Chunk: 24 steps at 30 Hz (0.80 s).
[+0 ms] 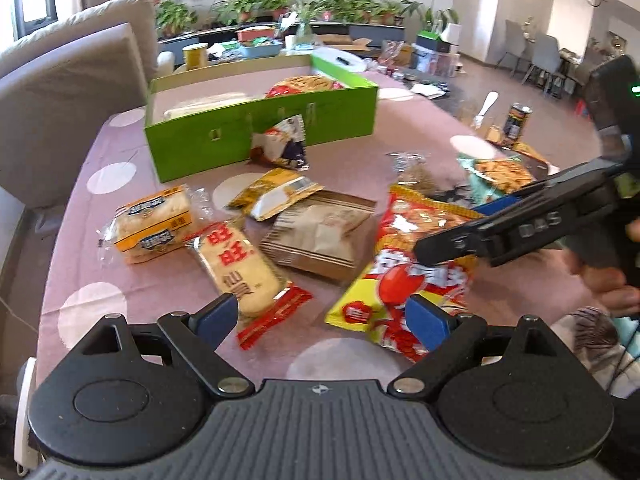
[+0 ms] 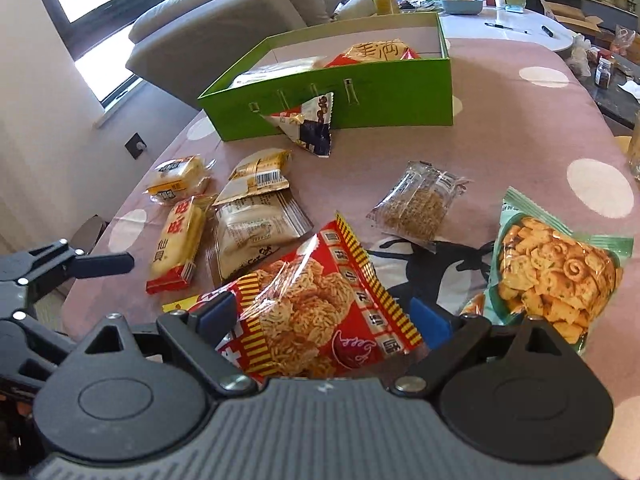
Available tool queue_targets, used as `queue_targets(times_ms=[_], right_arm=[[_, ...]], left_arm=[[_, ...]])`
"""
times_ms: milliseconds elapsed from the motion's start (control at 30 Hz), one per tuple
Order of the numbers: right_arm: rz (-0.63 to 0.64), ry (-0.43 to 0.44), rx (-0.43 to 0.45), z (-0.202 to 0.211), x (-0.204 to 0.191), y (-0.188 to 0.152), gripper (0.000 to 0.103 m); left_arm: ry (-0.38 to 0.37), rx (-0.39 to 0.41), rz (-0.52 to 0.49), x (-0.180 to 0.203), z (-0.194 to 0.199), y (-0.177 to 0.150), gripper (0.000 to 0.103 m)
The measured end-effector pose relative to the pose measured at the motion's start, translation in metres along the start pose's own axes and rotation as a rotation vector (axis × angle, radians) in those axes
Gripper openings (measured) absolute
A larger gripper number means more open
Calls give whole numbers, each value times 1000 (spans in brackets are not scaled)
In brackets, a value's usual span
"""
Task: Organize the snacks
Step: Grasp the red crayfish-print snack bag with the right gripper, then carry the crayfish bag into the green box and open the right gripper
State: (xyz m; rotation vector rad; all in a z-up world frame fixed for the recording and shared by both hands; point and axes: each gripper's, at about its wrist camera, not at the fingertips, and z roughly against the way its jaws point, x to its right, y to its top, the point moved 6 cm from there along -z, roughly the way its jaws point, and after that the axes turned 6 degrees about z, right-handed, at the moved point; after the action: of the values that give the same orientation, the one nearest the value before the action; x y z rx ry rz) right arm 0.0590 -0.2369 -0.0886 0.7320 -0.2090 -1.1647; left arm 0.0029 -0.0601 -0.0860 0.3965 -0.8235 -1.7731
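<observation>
Several snack packs lie on a pink dotted tablecloth (image 1: 168,280) in front of a green box (image 1: 260,132) that holds a few snacks (image 2: 372,54). My right gripper (image 2: 320,316) is open, its jaws on either side of a red and yellow noodle-snack bag (image 2: 312,304); in the left wrist view it (image 1: 444,246) reaches over that bag (image 1: 408,264). My left gripper (image 1: 320,320) is open and empty, low over the table between a red rice-cracker pack (image 1: 240,268) and the red bag. A green cracker bag (image 2: 556,268) lies to the right.
A yellow cake pack (image 1: 154,224), a brown pack (image 1: 320,236), a gold pack (image 1: 276,192), a clear sesame bar pack (image 2: 416,204) and a triangular pack (image 2: 308,120) leaning on the box lie around. A grey sofa (image 1: 64,92) stands left; cluttered tables stand behind.
</observation>
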Motion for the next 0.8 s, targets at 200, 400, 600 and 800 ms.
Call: queue_targets(times_ms=[200, 400, 600, 800], right_arm=[[-50, -32, 1, 0, 3, -1, 85], [-83, -49, 10, -2, 1, -1, 85], [-90, 13, 10, 0, 1, -1, 75], [-113, 25, 63, 12, 1, 9, 66]], left_arm=[[-94, -66, -56, 23, -10, -8, 90], [-127, -150, -64, 33, -37, -14, 91], [-159, -124, -12, 30, -39, -6, 81], [-141, -34, -34, 31, -25, 11, 78]])
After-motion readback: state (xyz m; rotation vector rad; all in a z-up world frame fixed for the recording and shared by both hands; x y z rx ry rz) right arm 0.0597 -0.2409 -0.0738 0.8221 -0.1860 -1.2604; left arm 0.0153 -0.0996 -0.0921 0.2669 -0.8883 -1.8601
